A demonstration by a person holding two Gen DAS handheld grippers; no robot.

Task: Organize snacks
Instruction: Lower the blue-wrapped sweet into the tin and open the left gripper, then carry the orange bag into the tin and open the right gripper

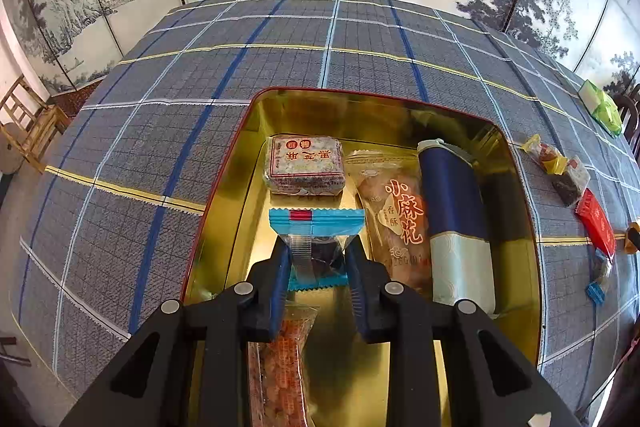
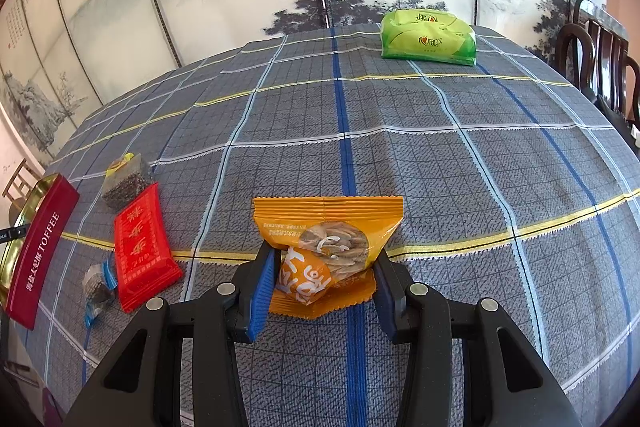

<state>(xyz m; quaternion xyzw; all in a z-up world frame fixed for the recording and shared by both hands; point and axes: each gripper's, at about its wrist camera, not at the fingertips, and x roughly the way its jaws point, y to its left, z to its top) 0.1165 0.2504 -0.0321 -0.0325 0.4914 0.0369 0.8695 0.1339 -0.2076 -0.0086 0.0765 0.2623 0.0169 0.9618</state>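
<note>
My left gripper [image 1: 318,255] is shut on a small blue-edged clear snack packet [image 1: 316,227] and holds it over the gold tin box [image 1: 516,195]. In the tin lie a dark sesame cake [image 1: 304,165], a twisted-dough snack bag [image 1: 394,211], a navy and pale green packet [image 1: 456,223] and a pinkish bar [image 1: 280,363] under the gripper. My right gripper [image 2: 326,263] is shut on an orange snack packet [image 2: 328,239] just above the tablecloth. The tin's red side reads TOFFEE in the right wrist view [image 2: 38,247].
Loose snacks lie right of the tin: a red packet [image 2: 140,247], a dark seed bar [image 2: 126,181], a small blue-ended candy [image 2: 96,287]. A green tissue pack [image 2: 428,35] sits at the far table edge. A dark wooden chair [image 2: 600,55] stands at right. A painted screen stands behind.
</note>
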